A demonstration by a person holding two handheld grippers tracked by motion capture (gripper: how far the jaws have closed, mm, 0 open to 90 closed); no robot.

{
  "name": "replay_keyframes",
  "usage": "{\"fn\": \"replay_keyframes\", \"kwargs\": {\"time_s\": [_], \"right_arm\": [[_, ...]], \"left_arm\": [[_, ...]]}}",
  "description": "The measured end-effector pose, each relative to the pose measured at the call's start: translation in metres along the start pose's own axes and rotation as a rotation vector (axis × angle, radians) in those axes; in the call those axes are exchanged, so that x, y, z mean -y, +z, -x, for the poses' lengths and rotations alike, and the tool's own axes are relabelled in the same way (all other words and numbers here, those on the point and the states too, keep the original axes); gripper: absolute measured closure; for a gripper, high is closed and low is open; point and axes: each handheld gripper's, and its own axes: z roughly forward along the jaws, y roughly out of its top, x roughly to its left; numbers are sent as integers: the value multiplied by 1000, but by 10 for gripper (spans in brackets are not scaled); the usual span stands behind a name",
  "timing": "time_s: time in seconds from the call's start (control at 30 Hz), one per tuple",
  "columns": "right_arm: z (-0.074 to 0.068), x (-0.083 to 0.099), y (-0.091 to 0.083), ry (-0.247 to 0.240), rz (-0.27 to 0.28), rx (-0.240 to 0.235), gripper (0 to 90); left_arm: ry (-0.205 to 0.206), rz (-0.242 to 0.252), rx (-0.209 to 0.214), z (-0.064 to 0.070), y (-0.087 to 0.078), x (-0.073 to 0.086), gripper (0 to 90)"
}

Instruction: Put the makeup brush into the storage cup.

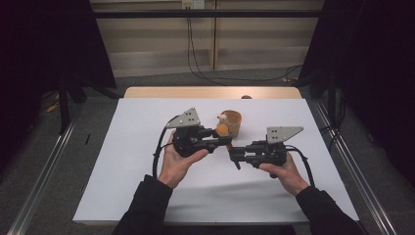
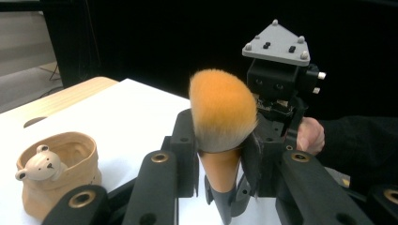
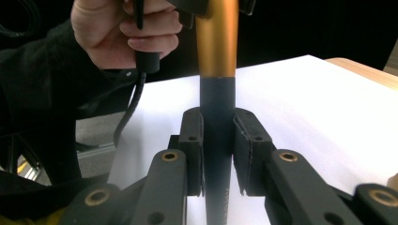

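the makeup brush [image 2: 221, 117] is off the counter [image 1: 147, 147], held between both tools: the left hand-held gripper [image 1: 222, 138] is clamped on the orange part just under the bristles, the right hand-held gripper [image 3: 218, 154] is closed on the dark handle end. its long axis runs gripper to gripper – bristles toward the bear cup [image 1: 231, 122], just beside it. dropping it into the cup looks left to do – nothing is in there yet that i can see.

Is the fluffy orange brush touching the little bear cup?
Apart. In the left gripper view, the brush is held up between the left gripper jaws, with white table between it and the bear cup.
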Motion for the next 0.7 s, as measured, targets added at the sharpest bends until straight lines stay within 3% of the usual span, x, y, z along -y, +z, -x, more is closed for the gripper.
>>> {"fn": "replay_keyframes", "kwargs": {"time_s": [0.07,0.17,0.27,0.3,0.33,0.37,0.47,0.5,0.53,0.57,0.6,0.63,0.7], "right_arm": [[0,0,0,-7,-8,-10,746],[-3,-3,-1,-30,-8,-20,648],[-5,-4,-2,-39,-4,-28,615],[-6,-5,-3,-46,0,-19,536],[-6,-5,-3,-46,0,-19,536],[-5,-6,-5,-42,7,2,466],[-4,-8,-8,-43,5,14,403],[-4,-9,-9,-36,13,29,336],[-4,-9,-9,-36,13,29,336],[-4,-10,-10,-31,22,52,215],[-4,-10,-10,-31,22,52,215],[-4,-11,-10,-14,28,88,152],[-4,-11,-10,-7,31,76,129]], "left_arm": [[2,-7,11,1,1,0,689],[5,-25,17,2,4,0,690],[-5,-18,24,1,3,0,691],[-11,-17,27,1,2,-1,691],[-17,-14,34,0,1,-1,691],[-14,-17,29,0,-1,-1,691],[-9,-27,22,-2,-3,-2,691],[-10,-30,19,-2,-4,-2,691],[-10,-30,19,-2,-4,-2,691],[-6,-32,19,-2,-3,-1,691],[-6,-32,19,-2,-3,-1,691],[1,-38,23,-1,-2,-1,691],[-1,-38,25,-1,-1,-1,692]]}}
